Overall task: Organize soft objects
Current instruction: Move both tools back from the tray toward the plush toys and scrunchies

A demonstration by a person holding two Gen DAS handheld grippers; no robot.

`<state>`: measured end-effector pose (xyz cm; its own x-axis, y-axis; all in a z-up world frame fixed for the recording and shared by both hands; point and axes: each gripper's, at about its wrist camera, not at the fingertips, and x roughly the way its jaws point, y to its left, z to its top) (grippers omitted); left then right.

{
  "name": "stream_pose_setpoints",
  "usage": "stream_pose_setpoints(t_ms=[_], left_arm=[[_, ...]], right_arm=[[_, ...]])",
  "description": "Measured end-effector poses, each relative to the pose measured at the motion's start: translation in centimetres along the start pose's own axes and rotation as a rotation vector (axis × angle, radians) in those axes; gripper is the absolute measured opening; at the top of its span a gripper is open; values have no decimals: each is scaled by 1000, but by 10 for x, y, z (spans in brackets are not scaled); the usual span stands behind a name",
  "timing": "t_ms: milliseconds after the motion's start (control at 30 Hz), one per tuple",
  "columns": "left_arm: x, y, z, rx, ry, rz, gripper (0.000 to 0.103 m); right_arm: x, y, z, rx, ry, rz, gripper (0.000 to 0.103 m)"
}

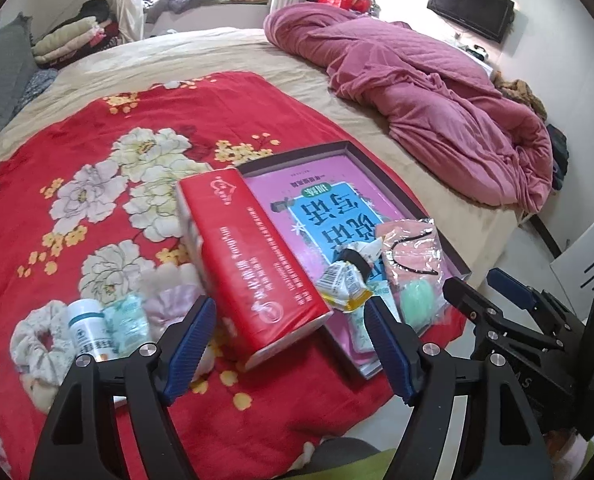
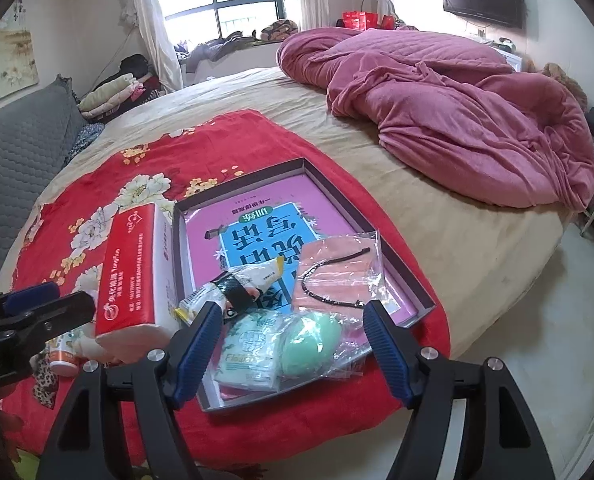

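- Both claws stood spread wide and held nothing: the left gripper (image 1: 289,344) hovered with the near end of the red tissue pack (image 1: 253,260) between its blue fingers (image 1: 189,344), while the right gripper (image 2: 291,344) hung over the near end of the shallow box (image 2: 425,300).
- That tissue pack lay tilted, its right edge propped on the box rim, the rest on the red floral blanket (image 1: 97,152). It looked half delivered, so I judged nudging or lifting it fully into the box to be the step in hand.
- Already inside the box, on top of a pink book (image 2: 233,232), were a green sponge egg in a clear bag (image 2: 311,340), a small tissue packet (image 2: 249,354), a bagged pink cloth with a black cord (image 2: 337,268) and a crumpled snack wrapper (image 2: 237,292). These crowded the near end, probably because that side was easiest to reach.
- Left outside, on the blanket, were a white scrunchie (image 1: 39,344), a pill bottle (image 1: 87,328), another tissue packet (image 1: 127,322) and a pale fluffy piece (image 1: 173,300).
- Sorting seemed roughly half done.
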<state>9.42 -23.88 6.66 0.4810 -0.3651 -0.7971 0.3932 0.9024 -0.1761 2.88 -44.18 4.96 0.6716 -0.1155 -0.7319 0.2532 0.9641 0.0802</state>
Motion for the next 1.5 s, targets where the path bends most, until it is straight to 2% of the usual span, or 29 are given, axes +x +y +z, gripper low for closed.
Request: stream_pose_setpoints(t_ms=[933,1500], left_arm=[[-75,98,-36,-144,-74,77,78],[-100,160,-78,-249,-72,132,78]], right_arm=[[-43,103,6,-174,-60,78,72],[-54,176,-6,-283,-54,163,72]])
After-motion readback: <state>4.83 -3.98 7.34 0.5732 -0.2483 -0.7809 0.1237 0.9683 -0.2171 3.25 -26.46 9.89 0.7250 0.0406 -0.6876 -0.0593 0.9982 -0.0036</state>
